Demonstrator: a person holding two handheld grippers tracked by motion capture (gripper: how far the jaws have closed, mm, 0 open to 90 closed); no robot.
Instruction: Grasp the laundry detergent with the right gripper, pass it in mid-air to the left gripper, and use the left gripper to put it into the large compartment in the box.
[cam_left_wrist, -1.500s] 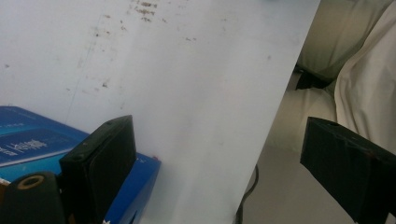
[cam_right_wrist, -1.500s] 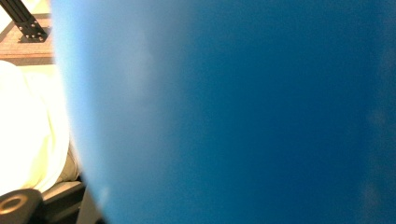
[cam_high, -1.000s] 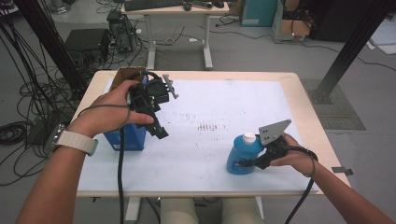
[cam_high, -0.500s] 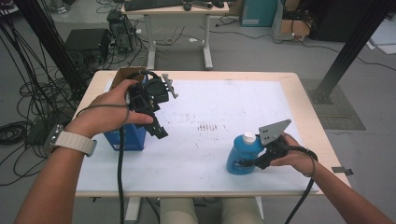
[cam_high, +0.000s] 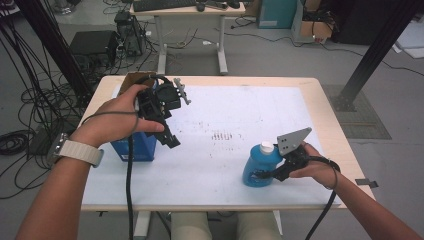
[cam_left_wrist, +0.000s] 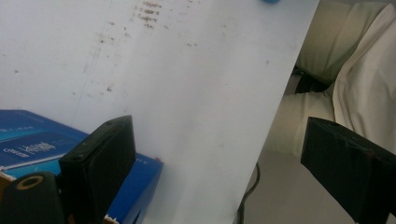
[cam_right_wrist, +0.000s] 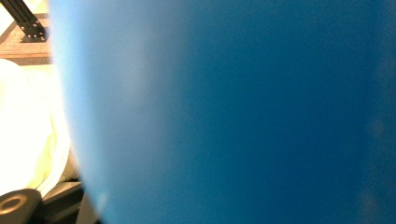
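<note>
Right gripper (cam_high: 262, 172) is sitting at the near right part of the table (cam_high: 320, 100), jaws clamped on the lower body of a blue bottle (cam_high: 259, 166). Bottle is standing upright on the white mat (cam_high: 240, 110), white cap (cam_high: 267, 147) on top, close to the near edge. Grey three-cornered plate on the gripper is sticking up just right of the cap. Right hand (cam_high: 312, 167) is wrapping the gripper body from the right, cable trailing off toward the person. In the right gripper view the bottle (cam_right_wrist: 243, 112) is pressing right up against the lens as a blurred blue wall; the jaws themselves are hidden there.

Left gripper (cam_high: 170, 140) is hovering above the left part of the table, pointing down and toward the near right, jaws standing wide apart with nothing between them. Left hand (cam_high: 115, 117) is gripping it from the left, a watch with a pale strap (cam_high: 77, 152) on the wrist. In the left gripper view the left gripper (cam_left_wrist: 224, 158) is showing both black jaws far apart, white mat (cam_left_wrist: 187, 84) and table edge running between them, the person's pale trousers (cam_left_wrist: 359, 84) beyond the edge.

A blue box (cam_high: 131, 147) is lying on the mat under the left hand, partly covered by the gripper; in the left gripper view the box (cam_left_wrist: 32, 140) is sitting just behind the left-hand jaw, whether touching I can't tell. A brown cardboard piece (cam_high: 131, 80) is showing at the far left corner of the table. Bottle and box are well apart, dark smudges (cam_high: 222, 136) on the mat between them.
</note>
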